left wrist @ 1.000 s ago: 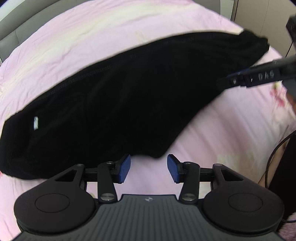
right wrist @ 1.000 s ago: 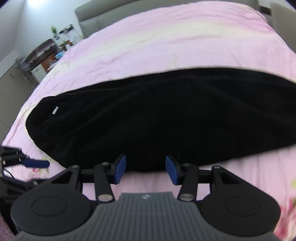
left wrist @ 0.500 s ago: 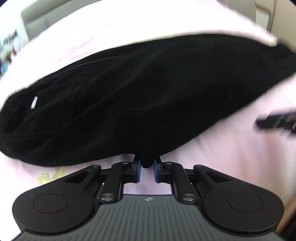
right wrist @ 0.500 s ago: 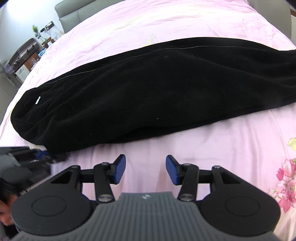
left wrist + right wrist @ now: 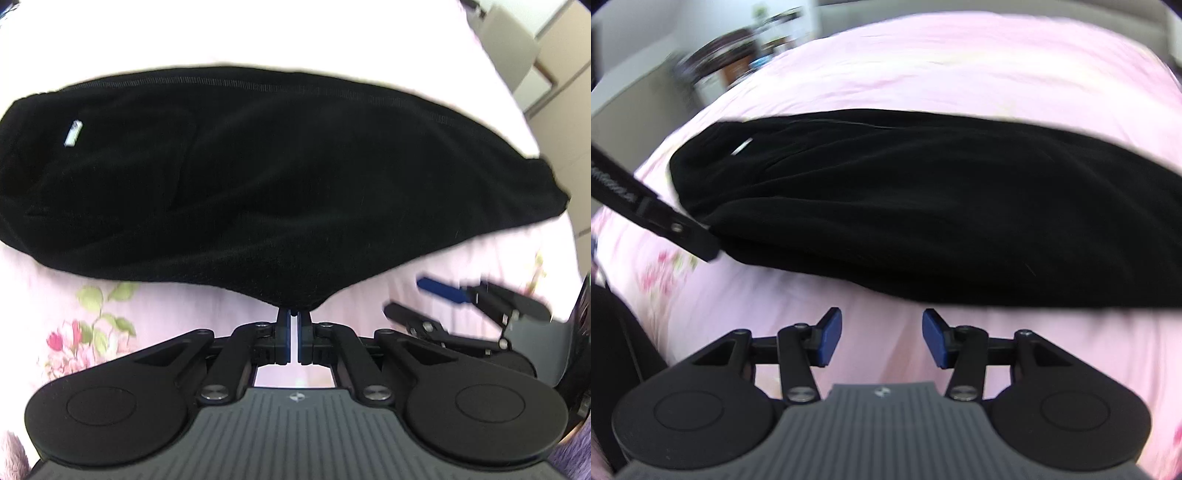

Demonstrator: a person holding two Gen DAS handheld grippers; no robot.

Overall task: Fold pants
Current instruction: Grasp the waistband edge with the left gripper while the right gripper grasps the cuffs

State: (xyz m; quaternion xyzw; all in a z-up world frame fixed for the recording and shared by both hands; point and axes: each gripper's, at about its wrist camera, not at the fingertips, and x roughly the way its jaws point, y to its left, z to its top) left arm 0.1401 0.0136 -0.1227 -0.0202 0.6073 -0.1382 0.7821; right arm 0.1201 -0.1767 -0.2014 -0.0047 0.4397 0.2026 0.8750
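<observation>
Black pants (image 5: pixel 258 177) lie folded lengthwise across a pink floral bedsheet (image 5: pixel 92 314), with a small white tag (image 5: pixel 72 133) near their left end. My left gripper (image 5: pixel 294 315) is shut on the near edge of the pants and pulls it into a point. My right gripper (image 5: pixel 882 332) is open and empty, just short of the pants' near edge (image 5: pixel 923 221). The right gripper also shows in the left wrist view (image 5: pixel 417 295), open at the right. The left gripper's arm (image 5: pixel 653 214) shows at the left of the right wrist view.
The bed's right edge and pale cabinets (image 5: pixel 546 74) are at the far right. A headboard and cluttered furniture (image 5: pixel 738 62) stand at the back left, blurred.
My left gripper closed on the pants' near edge and now holds it pinched. My right gripper stayed open, drew back from the pants, then swung closer again.
</observation>
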